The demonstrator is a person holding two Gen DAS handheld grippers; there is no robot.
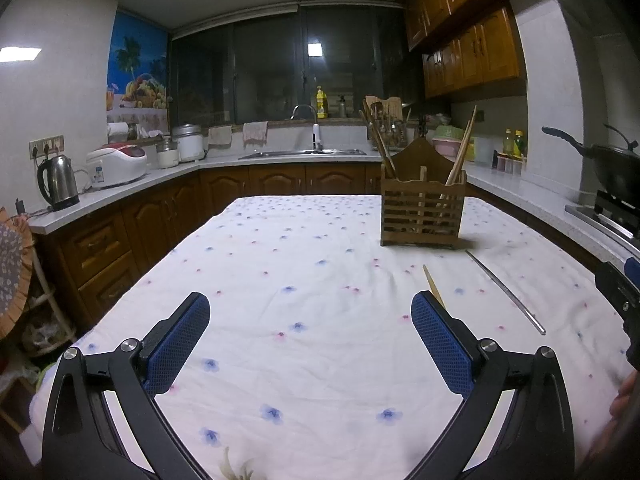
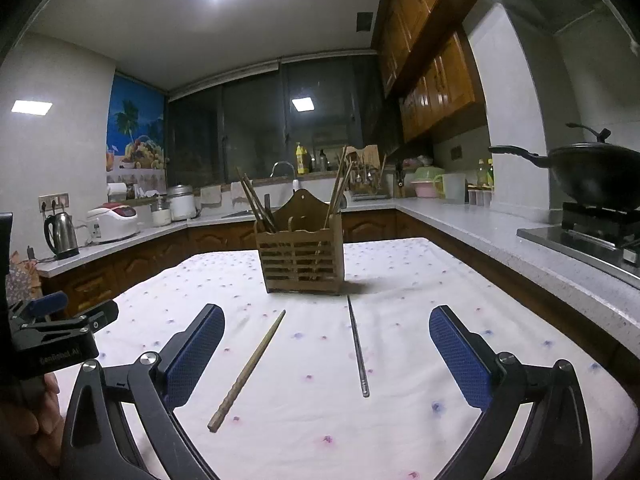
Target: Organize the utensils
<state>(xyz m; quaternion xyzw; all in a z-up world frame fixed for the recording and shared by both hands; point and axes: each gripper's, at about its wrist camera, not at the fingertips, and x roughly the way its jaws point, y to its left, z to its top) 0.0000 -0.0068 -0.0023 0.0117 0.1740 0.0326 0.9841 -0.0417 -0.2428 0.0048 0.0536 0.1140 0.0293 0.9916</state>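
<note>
1. The left gripper (image 1: 310, 322) hangs above the flowered tablecloth (image 1: 304, 248) with its blue pads spread wide, holding nothing
2. The right gripper (image 2: 326, 334) is likewise wide open and empty, low over the cloth
3. A wooden chopstick (image 2: 250, 368) and a metal chopstick (image 2: 357, 346) lie flat on the cloth between the right gripper's fingers, apart from each other and touching neither pad
4. The wooden utensil holder (image 2: 300, 256) stands upright just beyond them, with chopsticks leaning out of its left and right compartments
5. A wok (image 2: 592, 172) sits on the stove at the right
</note>
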